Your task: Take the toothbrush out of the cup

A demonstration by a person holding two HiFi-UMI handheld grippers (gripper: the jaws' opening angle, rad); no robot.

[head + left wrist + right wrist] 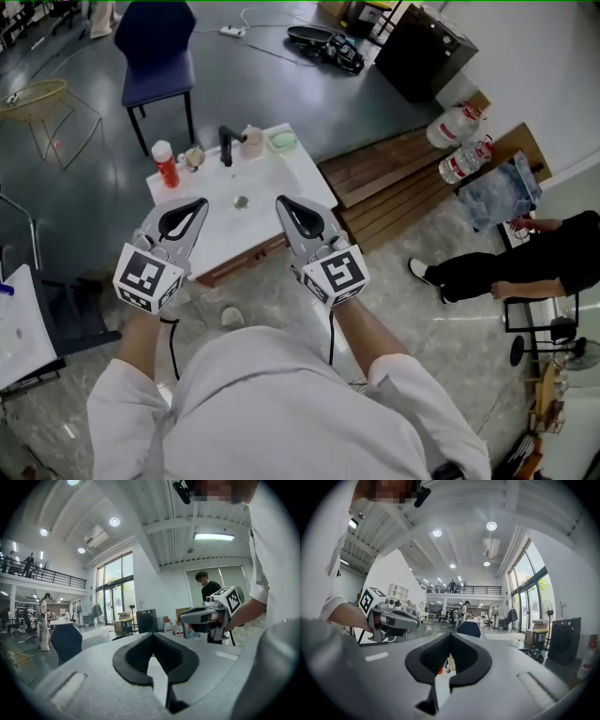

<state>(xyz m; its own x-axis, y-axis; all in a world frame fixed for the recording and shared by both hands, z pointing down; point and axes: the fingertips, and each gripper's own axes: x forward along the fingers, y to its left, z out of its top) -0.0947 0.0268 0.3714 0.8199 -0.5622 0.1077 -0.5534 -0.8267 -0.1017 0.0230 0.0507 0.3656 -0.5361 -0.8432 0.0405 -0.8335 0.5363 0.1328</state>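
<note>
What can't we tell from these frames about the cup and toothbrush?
- Head view: cup is too small; no toothbrush can be made out in it.
- Left gripper view: left gripper blocks the sink entirely.
- Right gripper view: right gripper hides the sink; only slivers show between its jaws.

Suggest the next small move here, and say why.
Probably carry the left gripper forward toward the cup between the red bottle and the black faucet, opening its fingers on the way. Both grippers hang short of it with fingers shut on nothing; the right gripper is farther from that cup.
</note>
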